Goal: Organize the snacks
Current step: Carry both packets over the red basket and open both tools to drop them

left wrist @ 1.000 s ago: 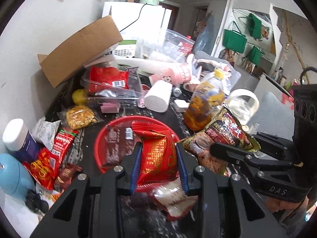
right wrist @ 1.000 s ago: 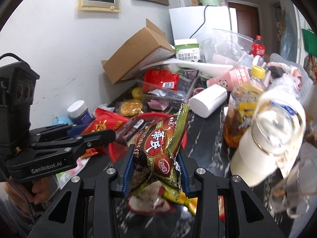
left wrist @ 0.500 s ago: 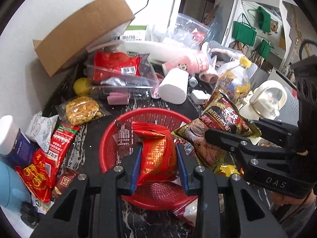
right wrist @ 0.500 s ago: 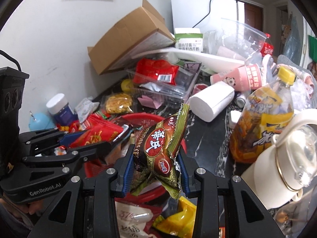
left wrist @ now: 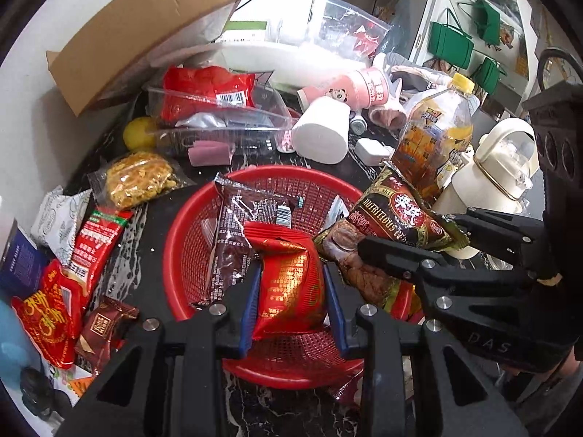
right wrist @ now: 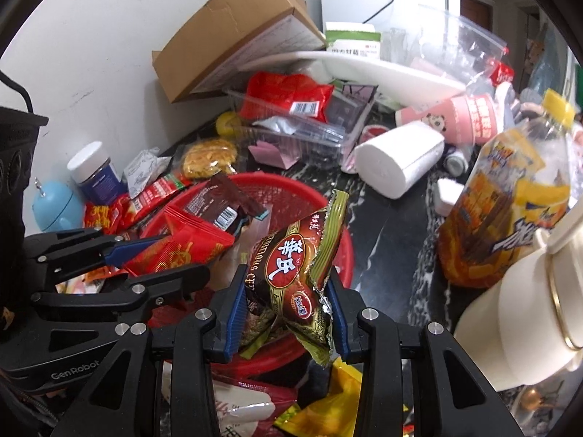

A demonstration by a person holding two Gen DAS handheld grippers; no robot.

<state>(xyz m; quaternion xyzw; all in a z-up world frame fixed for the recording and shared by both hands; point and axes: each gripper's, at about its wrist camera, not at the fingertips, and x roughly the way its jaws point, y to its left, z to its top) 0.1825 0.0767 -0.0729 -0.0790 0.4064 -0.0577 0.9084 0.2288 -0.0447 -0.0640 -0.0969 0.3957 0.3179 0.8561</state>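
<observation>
A round red mesh basket [left wrist: 320, 185] [right wrist: 291, 189] sits on the dark counter with a dark brown snack packet [left wrist: 237, 225] lying in it. My left gripper [left wrist: 291, 302] is shut on a red and gold snack bag [left wrist: 288, 284] and holds it over the basket's near half; it also shows in the right wrist view [right wrist: 182, 247]. My right gripper [right wrist: 286, 313] is shut on a brown and green snack bag [right wrist: 295, 266] over the basket's right rim; the bag also shows in the left wrist view [left wrist: 393, 225].
Loose snacks lie left of the basket: a red packet [left wrist: 98, 240], a noodle pack [left wrist: 138, 178], a small brown packet [left wrist: 102, 331]. Behind stand a clear tray [left wrist: 218, 123], a cardboard box [left wrist: 145, 25] and a paper roll [left wrist: 320, 134]. A drink bottle [right wrist: 506, 211] and cream kettle [right wrist: 528, 309] stand right.
Both grippers have moved forward with their bags, from the counter's near edge to over the red basket. Both stay shut on their bags.
</observation>
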